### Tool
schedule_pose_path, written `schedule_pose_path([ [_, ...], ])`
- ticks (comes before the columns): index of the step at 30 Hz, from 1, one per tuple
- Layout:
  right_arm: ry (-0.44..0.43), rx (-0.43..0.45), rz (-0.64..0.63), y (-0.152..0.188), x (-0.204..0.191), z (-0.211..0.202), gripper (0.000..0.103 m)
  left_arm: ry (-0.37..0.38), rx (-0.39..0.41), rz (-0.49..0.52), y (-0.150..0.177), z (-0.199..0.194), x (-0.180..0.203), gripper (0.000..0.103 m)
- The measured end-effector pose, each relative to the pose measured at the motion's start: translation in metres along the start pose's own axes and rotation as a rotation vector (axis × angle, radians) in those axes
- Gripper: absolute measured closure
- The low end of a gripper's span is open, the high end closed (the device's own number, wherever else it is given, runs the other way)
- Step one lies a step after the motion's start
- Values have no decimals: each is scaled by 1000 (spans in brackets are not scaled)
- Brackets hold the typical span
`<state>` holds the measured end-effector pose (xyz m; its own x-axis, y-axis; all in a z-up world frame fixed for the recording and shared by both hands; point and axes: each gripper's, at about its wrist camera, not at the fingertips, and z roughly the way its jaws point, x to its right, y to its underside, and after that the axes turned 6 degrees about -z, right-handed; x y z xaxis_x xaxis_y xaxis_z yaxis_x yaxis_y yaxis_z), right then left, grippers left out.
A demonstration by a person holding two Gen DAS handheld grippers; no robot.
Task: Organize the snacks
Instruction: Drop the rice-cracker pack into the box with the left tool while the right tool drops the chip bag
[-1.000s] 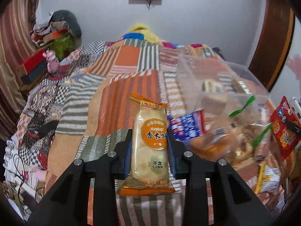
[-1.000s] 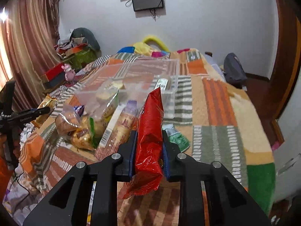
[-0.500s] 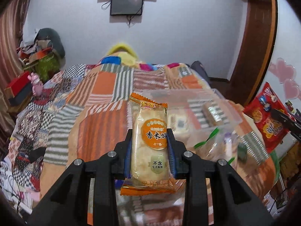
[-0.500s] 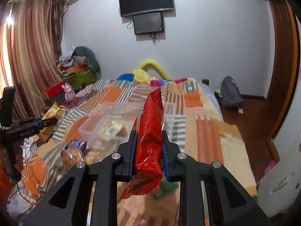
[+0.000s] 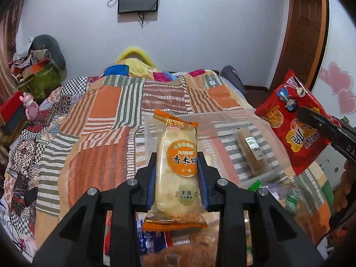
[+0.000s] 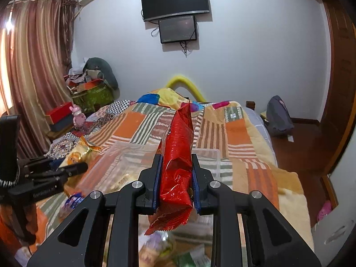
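My left gripper [image 5: 176, 164] is shut on an orange rice cracker packet [image 5: 176, 166] and holds it upright above the near end of a clear plastic bin [image 5: 227, 122] on the bed. My right gripper [image 6: 175, 171] is shut on a red snack bag [image 6: 178, 166], held edge-on over the same bin [image 6: 213, 153]. The red bag [image 5: 293, 124] also shows at the right of the left wrist view, and the cracker packet [image 6: 77, 153] at the left of the right wrist view. A wrapped bar [image 5: 251, 153] lies inside the bin.
A patchwork blanket [image 5: 106, 120] covers the bed. Loose snacks [image 5: 151, 238] lie below the grippers near the bin's front. A cluttered side table [image 6: 89, 93] and curtain [image 6: 33, 77] stand at the left. A grey bag [image 6: 278, 115] sits on the floor at the right.
Both grippers have risen and tilted up with their packets still held. The bin and the loose snacks now sit lower in both views, and more of the wall and television shows.
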<state>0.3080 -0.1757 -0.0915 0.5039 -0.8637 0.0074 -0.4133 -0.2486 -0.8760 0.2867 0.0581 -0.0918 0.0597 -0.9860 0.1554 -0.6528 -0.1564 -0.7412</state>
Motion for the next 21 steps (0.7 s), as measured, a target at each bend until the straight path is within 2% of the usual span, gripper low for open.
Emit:
schedule_pose_path([
  [13,-55,-145,62,15,5,55,81,-10,-103,-6,-3,60,0,71],
  [17,-66,-210,42,18,2,63,80,-19,-126,-19,0,66,0,70],
  [21,-57,-205,22,19,3,56,75,-11,-124,-12,2,58,1,65],
])
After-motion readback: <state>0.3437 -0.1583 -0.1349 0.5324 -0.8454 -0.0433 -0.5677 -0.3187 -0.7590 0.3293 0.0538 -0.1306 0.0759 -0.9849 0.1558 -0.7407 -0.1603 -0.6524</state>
